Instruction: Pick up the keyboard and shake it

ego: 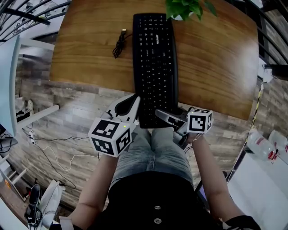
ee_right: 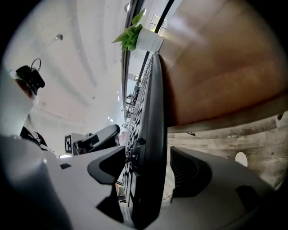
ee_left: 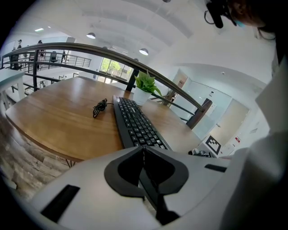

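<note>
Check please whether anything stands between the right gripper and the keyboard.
Nothing visible does. The near end of the keyboard overhangs the table and already sits between the open fingers of the right gripper. The cable and the plant lie farther up the table, away from that end.

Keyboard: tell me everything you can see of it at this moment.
The keyboard is black, full-size, plastic-looking, with white key legends. It lies flat, keys up, lengthwise on the wooden table, its near end overhanging the edge toward the person. That end stands between the open jaws of the right gripper, which do not press it. The shut left gripper sits beside its near left corner.
</note>
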Motion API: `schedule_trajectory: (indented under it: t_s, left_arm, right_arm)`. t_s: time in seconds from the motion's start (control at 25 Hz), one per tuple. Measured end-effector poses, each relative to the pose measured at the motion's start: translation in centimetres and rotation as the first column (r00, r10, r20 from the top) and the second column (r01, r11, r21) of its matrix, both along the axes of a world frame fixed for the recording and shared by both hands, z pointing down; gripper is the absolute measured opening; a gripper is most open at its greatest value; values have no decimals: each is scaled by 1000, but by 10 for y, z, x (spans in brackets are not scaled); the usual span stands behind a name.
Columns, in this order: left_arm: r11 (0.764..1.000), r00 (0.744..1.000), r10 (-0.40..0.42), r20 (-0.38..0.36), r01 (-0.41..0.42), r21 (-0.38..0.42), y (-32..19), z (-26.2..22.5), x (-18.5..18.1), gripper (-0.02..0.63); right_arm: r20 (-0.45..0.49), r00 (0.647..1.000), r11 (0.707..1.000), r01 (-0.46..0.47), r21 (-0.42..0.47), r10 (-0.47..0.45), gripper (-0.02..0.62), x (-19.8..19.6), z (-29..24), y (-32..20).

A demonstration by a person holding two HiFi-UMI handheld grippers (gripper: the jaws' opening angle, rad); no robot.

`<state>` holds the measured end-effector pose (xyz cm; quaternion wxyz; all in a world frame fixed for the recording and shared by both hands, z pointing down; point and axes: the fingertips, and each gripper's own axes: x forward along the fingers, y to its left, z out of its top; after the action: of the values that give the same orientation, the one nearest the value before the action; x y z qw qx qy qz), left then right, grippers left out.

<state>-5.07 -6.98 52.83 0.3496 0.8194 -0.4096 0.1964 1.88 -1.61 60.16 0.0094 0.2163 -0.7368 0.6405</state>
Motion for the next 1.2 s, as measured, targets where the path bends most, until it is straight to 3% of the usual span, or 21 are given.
schedule_trajectory:
  t_s: [0.16,0.44,0.64,0.72,0.92,1.2]
  left_arm:
    - [1000,1000,-6,1,6,-8,0,2,-1,23]
    - [1000,1000,-8,5,8,-13,-4,7,-2,23]
    - [1000,1000,-5,1,5,-16,-5,8,0,23]
    - [1000,1000,-4,5,4,-18,-5,10,0,23]
    - [1000,999,-7,32,8,-29,-9,16,-4,23]
    - [1000,999,-3,-38,2,-30,-20,11,-5,29]
  right_arm:
    - [89,996,1000,-10,-15,11,279,-4,-2,-2]
    - [116,991,997,72,19,-73,278,-21,1,4]
    - [186,982,999,35,36,-41,275,-22,-6,0]
    - [186,982,999,35,37,-41,218,-22,-7,0]
    - [201,979,999,36,15,-38,191,-23,-7,1]
    - [192,981,1000,27,6,-27,155,-20,-22,1]
